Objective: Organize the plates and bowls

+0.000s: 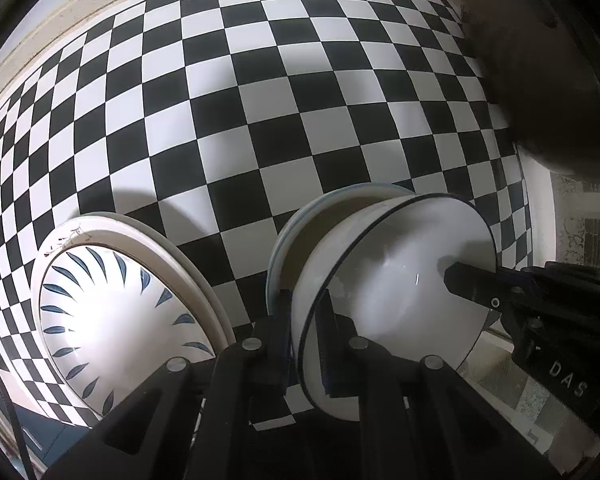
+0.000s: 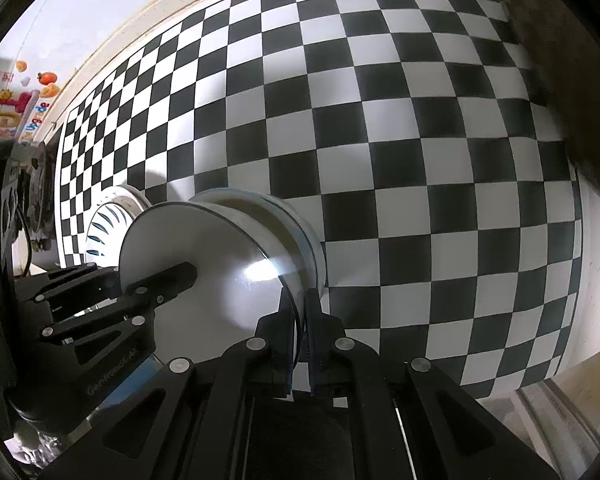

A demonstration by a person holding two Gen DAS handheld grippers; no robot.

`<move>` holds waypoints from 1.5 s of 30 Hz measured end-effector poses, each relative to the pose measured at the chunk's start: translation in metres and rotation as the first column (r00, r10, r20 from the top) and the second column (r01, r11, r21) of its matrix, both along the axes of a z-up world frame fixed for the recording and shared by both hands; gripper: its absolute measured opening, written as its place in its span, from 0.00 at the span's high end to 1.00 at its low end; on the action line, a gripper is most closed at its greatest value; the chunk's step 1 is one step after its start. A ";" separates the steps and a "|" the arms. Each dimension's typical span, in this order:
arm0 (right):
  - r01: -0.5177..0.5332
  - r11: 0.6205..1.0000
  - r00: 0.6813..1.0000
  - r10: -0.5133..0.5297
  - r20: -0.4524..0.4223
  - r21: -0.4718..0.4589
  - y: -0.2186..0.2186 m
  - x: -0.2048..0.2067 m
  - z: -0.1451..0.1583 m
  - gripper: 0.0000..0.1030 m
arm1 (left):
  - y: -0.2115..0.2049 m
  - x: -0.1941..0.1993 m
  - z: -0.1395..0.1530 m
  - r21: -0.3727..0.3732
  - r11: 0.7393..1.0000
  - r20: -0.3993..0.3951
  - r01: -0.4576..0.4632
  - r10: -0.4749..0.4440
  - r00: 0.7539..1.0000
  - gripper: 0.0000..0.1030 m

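Observation:
A white bowl with a thin dark rim is held from two sides. My left gripper is shut on its near rim, one finger inside and one outside. My right gripper is shut on the opposite rim, and only its inner finger shows in the left wrist view. Directly under the bowl is a blue-rimmed bowl; whether the two touch I cannot tell. To the left, a bowl with blue leaf marks sits on the table.
A black-and-white checkered cloth covers the table. A dark round object looms at the upper right. The table's right edge and floor show beyond. A wall with colourful stickers lies at the far left.

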State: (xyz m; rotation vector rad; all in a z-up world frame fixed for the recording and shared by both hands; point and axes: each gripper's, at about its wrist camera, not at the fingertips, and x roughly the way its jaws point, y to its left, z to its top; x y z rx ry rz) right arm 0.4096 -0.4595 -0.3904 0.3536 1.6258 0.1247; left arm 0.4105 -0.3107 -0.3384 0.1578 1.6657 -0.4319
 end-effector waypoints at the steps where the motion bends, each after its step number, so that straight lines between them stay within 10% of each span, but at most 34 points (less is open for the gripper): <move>1: 0.012 1.000 1.000 -0.012 -0.004 0.012 -0.002 0.000 0.000 0.93 | 0.002 0.001 0.001 -0.007 1.000 -0.007 -0.007 0.007 1.000 0.91; 45: -0.034 0.998 0.999 0.035 0.022 -0.046 0.004 -0.003 0.014 0.92 | 0.012 -0.004 0.027 0.027 0.999 0.089 -0.019 0.016 0.996 0.90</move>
